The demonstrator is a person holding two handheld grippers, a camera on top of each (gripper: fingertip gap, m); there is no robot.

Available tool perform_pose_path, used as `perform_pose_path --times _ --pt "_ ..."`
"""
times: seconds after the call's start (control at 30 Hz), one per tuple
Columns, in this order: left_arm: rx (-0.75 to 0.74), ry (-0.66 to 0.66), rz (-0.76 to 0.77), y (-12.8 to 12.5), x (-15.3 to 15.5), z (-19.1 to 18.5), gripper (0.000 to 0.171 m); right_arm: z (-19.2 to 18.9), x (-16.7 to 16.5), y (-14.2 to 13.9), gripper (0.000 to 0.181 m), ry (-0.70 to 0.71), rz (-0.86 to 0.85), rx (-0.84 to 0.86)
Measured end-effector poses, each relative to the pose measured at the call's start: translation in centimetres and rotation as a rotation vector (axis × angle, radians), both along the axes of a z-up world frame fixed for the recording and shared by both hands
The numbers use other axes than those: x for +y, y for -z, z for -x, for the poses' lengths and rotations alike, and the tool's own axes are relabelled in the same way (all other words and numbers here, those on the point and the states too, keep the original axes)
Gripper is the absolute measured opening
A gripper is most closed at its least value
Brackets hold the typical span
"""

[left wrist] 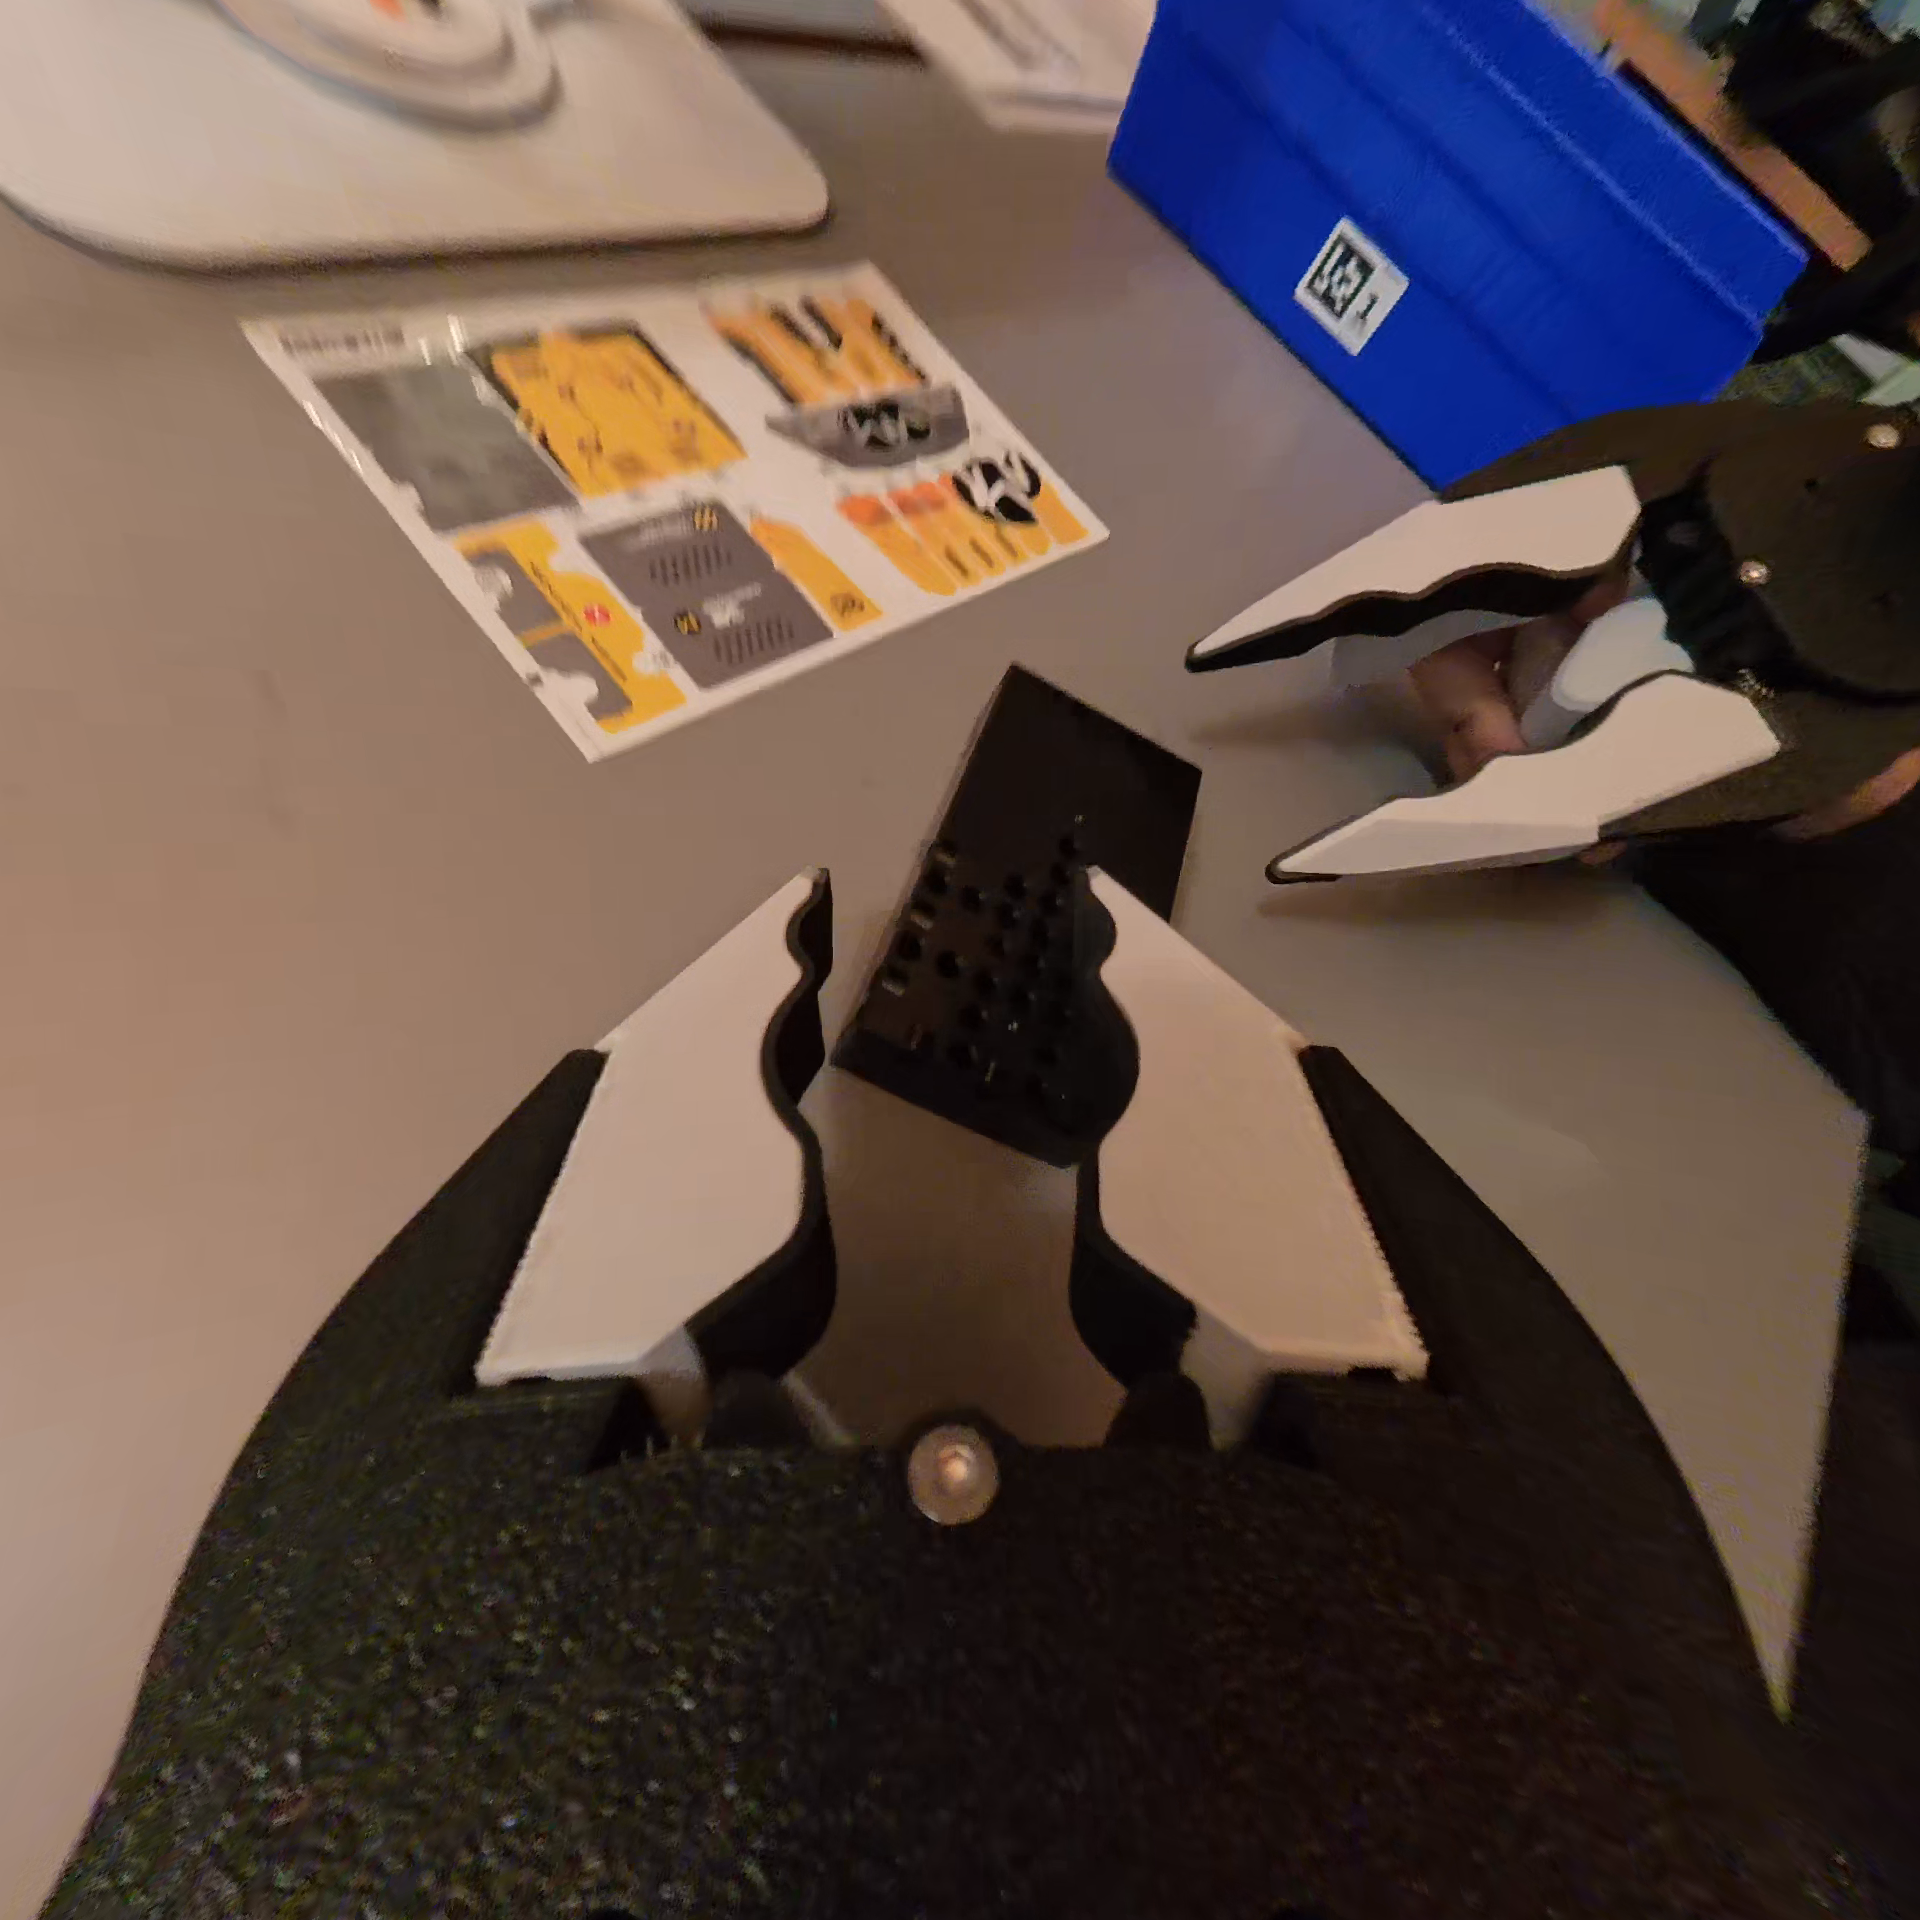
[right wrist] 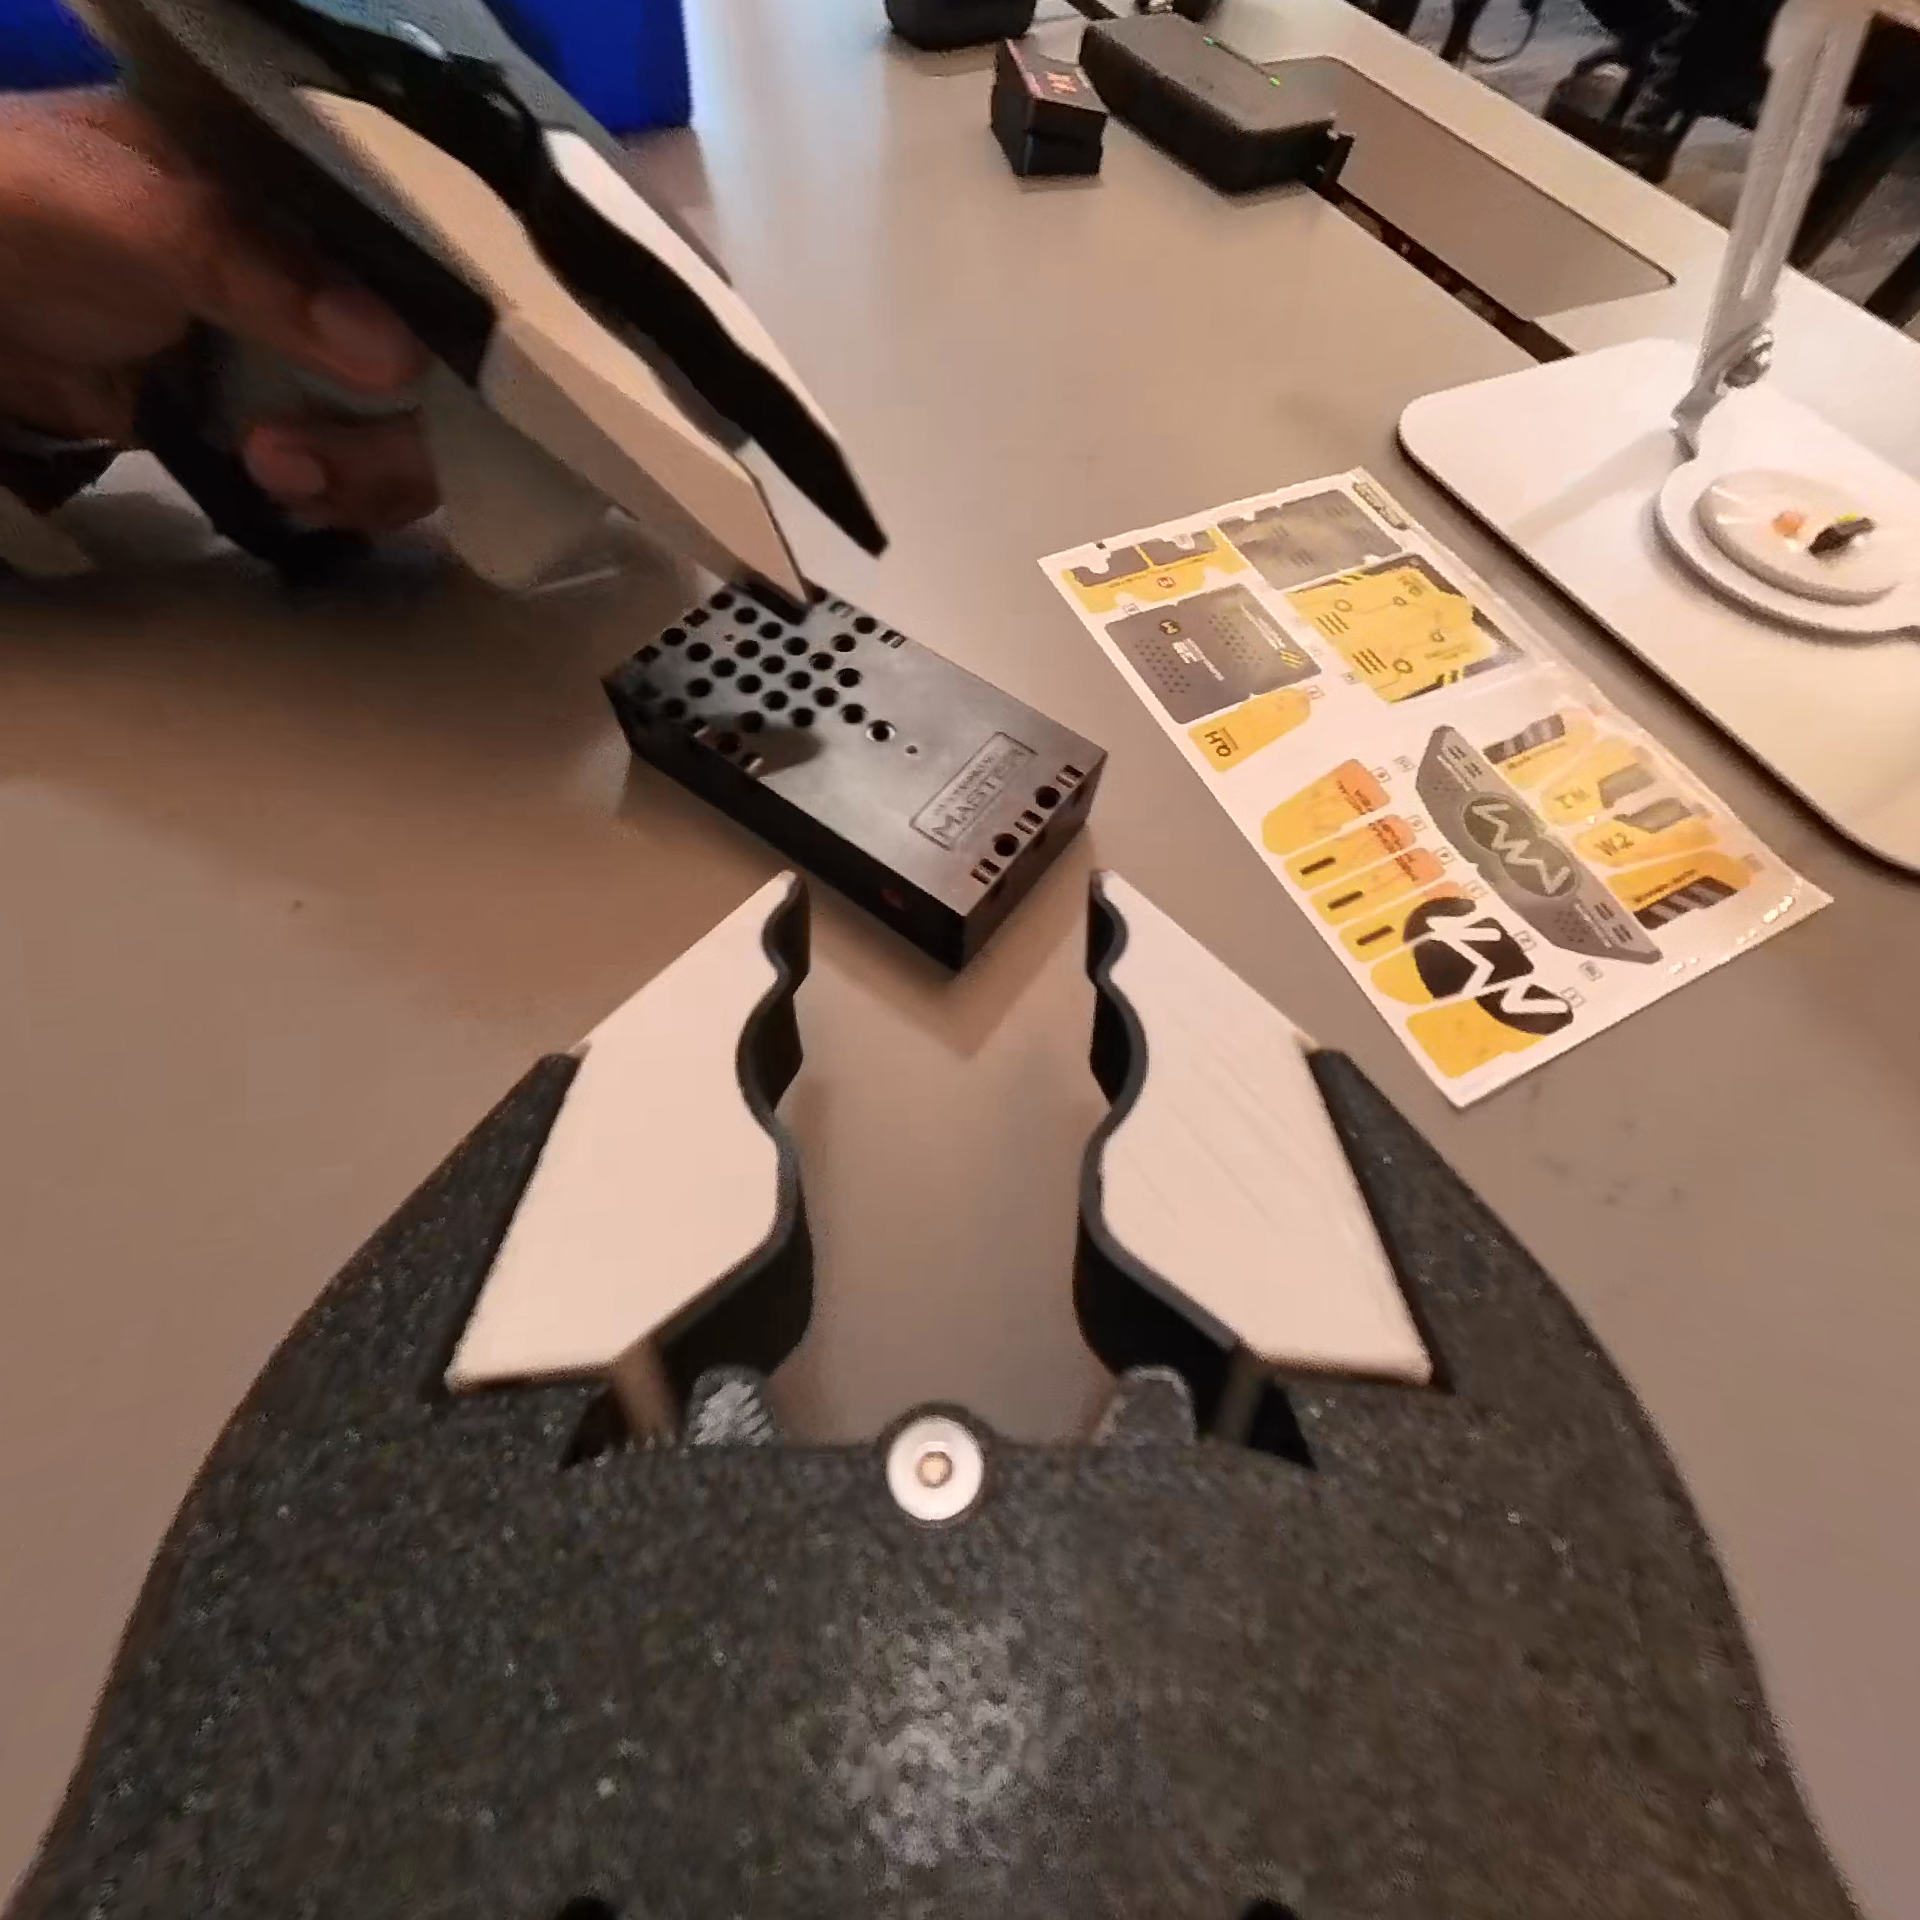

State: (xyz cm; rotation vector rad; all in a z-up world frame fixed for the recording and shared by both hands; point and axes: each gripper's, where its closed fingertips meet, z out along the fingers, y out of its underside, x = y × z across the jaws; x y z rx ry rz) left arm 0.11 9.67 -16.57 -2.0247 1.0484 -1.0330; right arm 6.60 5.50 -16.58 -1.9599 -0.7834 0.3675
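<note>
A black rectangular block [left wrist: 1039, 883] with many round holes at one end lies flat on the grey table [left wrist: 260, 935]. My left gripper [left wrist: 956, 894] is open, angled down over the holed end, and the block shows between its fingertips. In the right wrist view one left fingertip [right wrist: 784, 582] touches the top of the block [right wrist: 862, 758] at its holed end. My right gripper [right wrist: 948, 883] is open and empty, just short of the block's near corner. It also shows in the left wrist view [left wrist: 1236, 769], held by a hand at the right.
A yellow, grey and black sticker sheet [right wrist: 1423, 790] lies flat beside the block, also seen in the left wrist view [left wrist: 675, 499]. A white lamp base [right wrist: 1662, 582] stands beyond it. A blue box [left wrist: 1455, 229] with a square marker stands at the back. Black devices [right wrist: 1205, 94] sit far off.
</note>
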Motion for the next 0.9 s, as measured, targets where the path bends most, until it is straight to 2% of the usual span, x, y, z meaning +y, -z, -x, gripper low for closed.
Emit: perform_pose_path --times 0.1,0.2,0.3,0.43,0.53,0.6,0.83,0.9 --pt "-0.015 0.016 -0.181 -1.5 -0.1 -0.3 0.046 -0.9 0.7 0.1 0.054 0.062 0.031 0.035" --pt "-0.022 0.041 -0.264 -2.0 -0.8 -0.8 0.046 -1.7 1.1 0.7 0.052 0.110 0.108 0.080" --pt "-0.030 0.016 -0.277 -2.2 -0.6 -1.0 0.046 -2.2 1.4 1.1 0.042 0.145 0.176 0.132" --pt "-0.156 -0.002 -0.238 -4.0 -0.5 -1.1 0.045 -2.6 1.6 0.7 0.040 0.158 0.182 0.189" --pt "-0.194 -0.002 -0.234 -4.6 -0.4 -0.8 0.046 -3.0 1.8 0.6 0.026 0.181 0.180 0.206" --pt "-0.186 -0.048 -0.247 -4.6 0.4 -0.5 0.046 -3.2 1.9 0.4 0.020 0.192 0.171 0.212" --pt "-0.177 -0.106 -0.258 -4.6 1.6 0.0 0.048 -3.9 2.8 -0.6 0.021 0.249 0.127 0.273" --pt "-0.142 -0.142 -0.304 -4.4 2.3 0.1 0.049 -3.5 2.6 -0.6 0.041 0.220 0.138 0.283"
